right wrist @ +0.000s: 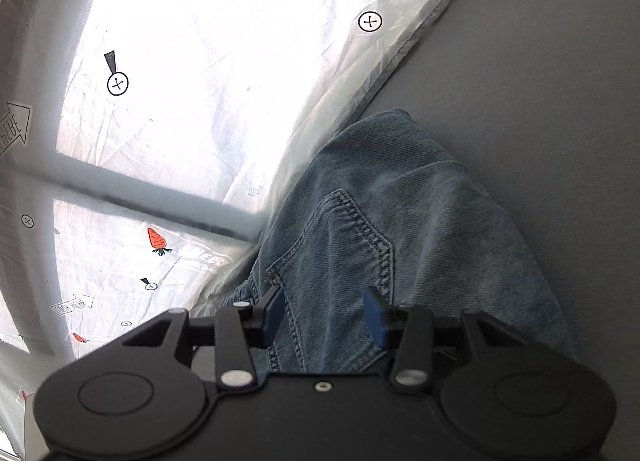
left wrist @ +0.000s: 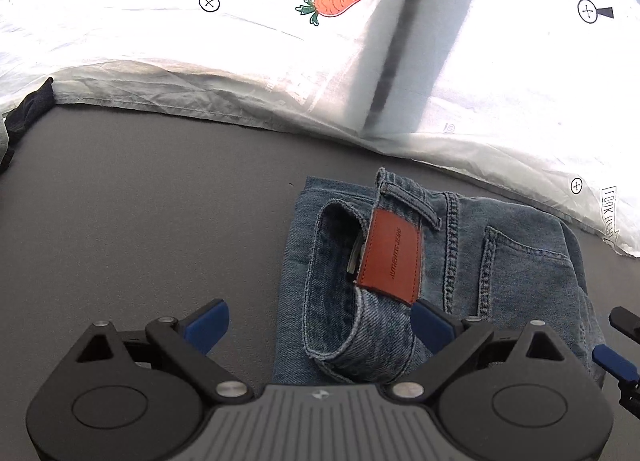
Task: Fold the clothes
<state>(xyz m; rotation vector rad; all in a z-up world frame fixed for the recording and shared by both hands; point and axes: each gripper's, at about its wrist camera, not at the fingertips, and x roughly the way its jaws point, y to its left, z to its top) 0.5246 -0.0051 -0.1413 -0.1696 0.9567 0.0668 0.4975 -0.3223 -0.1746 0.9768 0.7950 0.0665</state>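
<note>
Left hand-held gripper (left wrist: 319, 325) hovers with its blue fingers spread wide, the waistband end of the folded jeans (left wrist: 436, 261) lying between them; the right fingertip sits at the edge of the brown leather patch (left wrist: 390, 257). Right hand-held gripper (right wrist: 326, 315) is also spread, straddling denim near a back pocket (right wrist: 344, 237) without pinching it. The jeans rest on the grey counter (left wrist: 152, 201), at about 2 o'clock from the left camera, just beside a white printed sheet (left wrist: 200, 61) at 12 o'clock.
</note>
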